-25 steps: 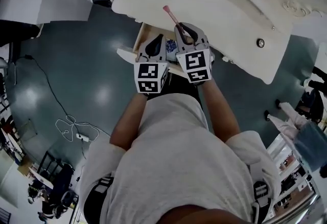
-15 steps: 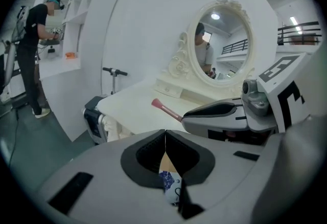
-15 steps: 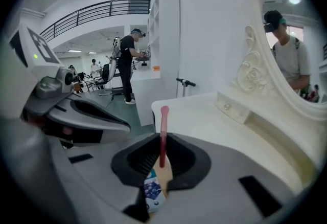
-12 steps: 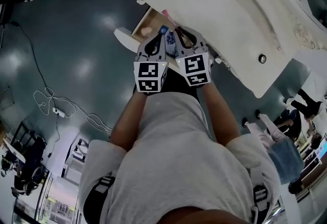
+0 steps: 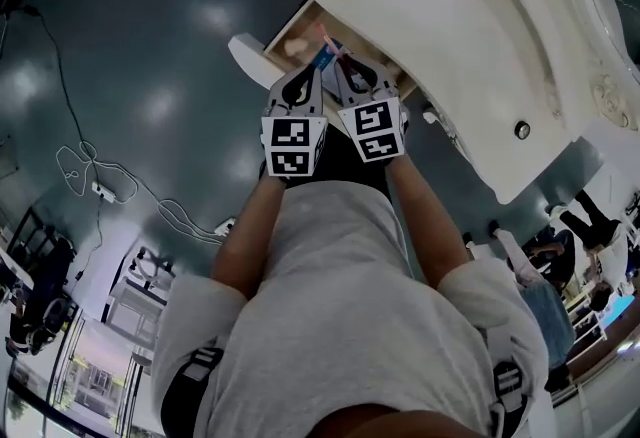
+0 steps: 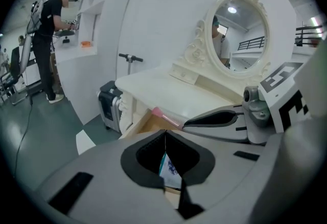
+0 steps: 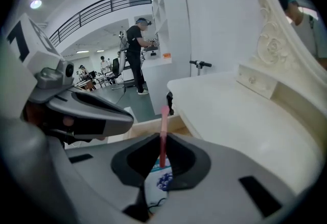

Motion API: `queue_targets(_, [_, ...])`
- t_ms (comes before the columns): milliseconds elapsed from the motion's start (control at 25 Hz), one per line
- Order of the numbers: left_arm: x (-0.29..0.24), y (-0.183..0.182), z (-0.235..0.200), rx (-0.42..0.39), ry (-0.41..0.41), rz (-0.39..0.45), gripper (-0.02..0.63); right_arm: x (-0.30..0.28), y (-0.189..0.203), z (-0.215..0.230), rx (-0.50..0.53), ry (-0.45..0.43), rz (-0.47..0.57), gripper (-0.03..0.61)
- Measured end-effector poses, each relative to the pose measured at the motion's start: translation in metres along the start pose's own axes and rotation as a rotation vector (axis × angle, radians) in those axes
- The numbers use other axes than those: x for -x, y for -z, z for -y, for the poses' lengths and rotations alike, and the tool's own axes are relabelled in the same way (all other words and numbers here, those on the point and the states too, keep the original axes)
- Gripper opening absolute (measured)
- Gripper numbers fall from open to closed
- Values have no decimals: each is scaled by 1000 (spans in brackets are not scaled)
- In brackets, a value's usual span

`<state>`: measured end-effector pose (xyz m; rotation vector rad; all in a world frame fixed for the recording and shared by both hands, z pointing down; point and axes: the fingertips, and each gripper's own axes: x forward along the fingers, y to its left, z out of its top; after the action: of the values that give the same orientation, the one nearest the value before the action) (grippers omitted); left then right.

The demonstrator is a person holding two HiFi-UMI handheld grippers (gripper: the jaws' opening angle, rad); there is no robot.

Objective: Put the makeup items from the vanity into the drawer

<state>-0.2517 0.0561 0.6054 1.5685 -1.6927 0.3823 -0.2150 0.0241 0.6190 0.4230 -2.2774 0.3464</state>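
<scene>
My right gripper [image 5: 341, 63] [image 7: 162, 152] is shut on a thin pink makeup stick [image 7: 164, 125] [image 5: 321, 27], which juts up past its jaws over the open wooden drawer [image 5: 288, 38] [image 7: 151, 127]. My left gripper [image 5: 304, 78] [image 6: 165, 139] is beside it, jaws shut with nothing between them. Through the gap below both jaws a white packet with blue print [image 6: 169, 168] [image 7: 160, 181] lies in the drawer. In the left gripper view the pink stick [image 6: 162, 115] shows at the tip of the right gripper [image 6: 190, 122].
The white vanity top [image 5: 450, 26] [image 7: 245, 115] overhangs the drawer, with an oval mirror [image 6: 240, 34] behind it. A small dark case [image 6: 110, 100] stands left of the vanity. A cable [image 5: 100, 191] lies on the grey floor. A person [image 6: 51, 39] works at a far counter.
Both grippers have sunk together toward the open drawer, the right one still carrying the pink stick. More of the drawer and the blue-printed packet has come into view.
</scene>
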Motion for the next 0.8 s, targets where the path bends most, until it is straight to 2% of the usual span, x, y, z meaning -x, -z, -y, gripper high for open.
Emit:
queue_targets(400, [-26,17,-14,-38,18,-65,8,-33,35,7,-97,14,-64,49])
queue_targets(800, [-45,30,-10,-87,69,-133,7,-62,67,9,-149,9,-131,49])
